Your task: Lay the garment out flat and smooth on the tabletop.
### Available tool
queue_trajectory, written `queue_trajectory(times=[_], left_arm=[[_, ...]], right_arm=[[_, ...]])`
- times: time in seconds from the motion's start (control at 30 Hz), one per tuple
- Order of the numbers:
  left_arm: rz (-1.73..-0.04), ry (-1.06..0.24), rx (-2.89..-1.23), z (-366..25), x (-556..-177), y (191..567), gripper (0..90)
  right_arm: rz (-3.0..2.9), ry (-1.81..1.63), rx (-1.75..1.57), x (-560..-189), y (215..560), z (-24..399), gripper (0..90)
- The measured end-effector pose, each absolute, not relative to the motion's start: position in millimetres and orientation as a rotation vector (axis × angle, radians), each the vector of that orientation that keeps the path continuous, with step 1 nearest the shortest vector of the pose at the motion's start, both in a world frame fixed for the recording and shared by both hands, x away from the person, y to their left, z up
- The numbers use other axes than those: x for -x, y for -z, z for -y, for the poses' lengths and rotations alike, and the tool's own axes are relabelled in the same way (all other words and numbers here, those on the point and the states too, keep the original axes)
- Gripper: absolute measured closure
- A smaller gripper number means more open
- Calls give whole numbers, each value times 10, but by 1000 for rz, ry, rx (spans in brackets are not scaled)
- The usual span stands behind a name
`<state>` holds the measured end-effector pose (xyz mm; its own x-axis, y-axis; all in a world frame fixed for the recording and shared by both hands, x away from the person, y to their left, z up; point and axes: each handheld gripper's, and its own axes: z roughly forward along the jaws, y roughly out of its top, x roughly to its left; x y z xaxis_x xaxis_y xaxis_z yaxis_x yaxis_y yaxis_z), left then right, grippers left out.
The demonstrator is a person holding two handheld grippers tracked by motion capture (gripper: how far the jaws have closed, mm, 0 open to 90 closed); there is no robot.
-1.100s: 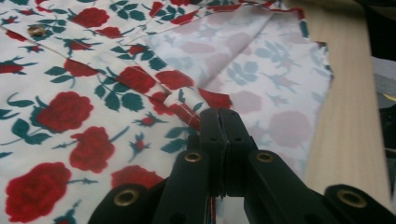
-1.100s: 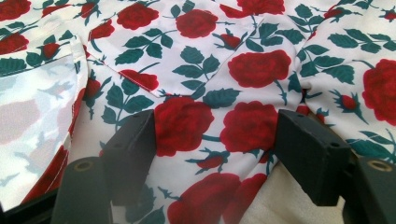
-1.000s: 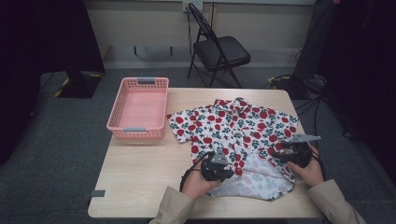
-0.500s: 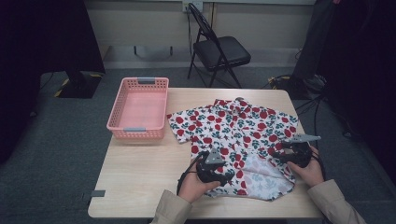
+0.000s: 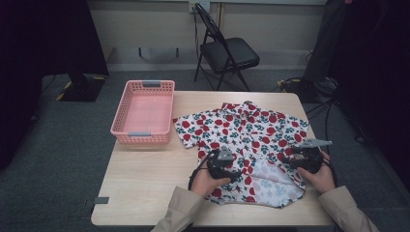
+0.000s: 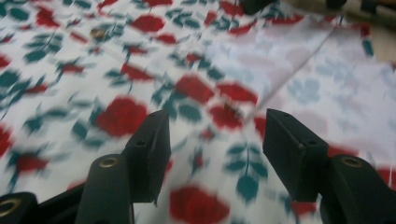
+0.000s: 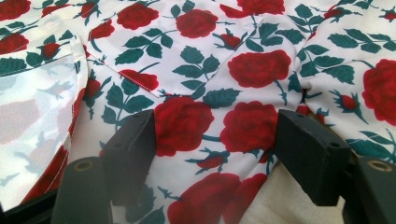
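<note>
A white shirt with red roses and green leaves lies spread on the wooden table. Its lower front is parted, showing the pale inside. My left gripper hovers over the shirt's lower left panel. The left gripper is open; its jaws have just sprung apart and then eased in a little, with no cloth pinched between them. My right gripper rests at the shirt's right hem. The right gripper stands open, and the printed cloth lies flat under it.
A pink plastic basket sits empty on the table's left, close to the shirt's sleeve. A black folding chair stands behind the table. Bare wood runs along the front left of the table. Cables lie on the floor at right.
The left gripper opened and let the left front panel drop back over part of the pale inside. That hand shifted slightly over the shirt. The right gripper stayed put.
</note>
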<state>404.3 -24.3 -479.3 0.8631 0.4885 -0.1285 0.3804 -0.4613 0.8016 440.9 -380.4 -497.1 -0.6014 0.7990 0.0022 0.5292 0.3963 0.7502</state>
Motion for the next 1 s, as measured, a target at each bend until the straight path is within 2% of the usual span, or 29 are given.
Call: queue_trajectory(times=[0.3, 0.5, 0.67, 0.77, 1.0], left_arm=[[-633, -159, -2110, 620, -4366, 4708, 425], [-650, -161, -2123, 668, -4435, 4555, 382], [-639, -152, -2143, 770, -4501, 4621, 378], [-640, -133, -2142, 863, -4537, 4697, 438], [-594, -165, -2169, 1097, -4590, 4847, 488]], right_arm=[[-2300, -1041, -1149, -4409, 4971, 3804, 292], [-2300, -1041, -1148, -4409, 4971, 3804, 292], [-2300, -1040, -1148, -4408, 4971, 3804, 292], [-2300, -1041, -1149, -4408, 4971, 3804, 292], [-2300, -1041, -1149, -4408, 4971, 3804, 293]])
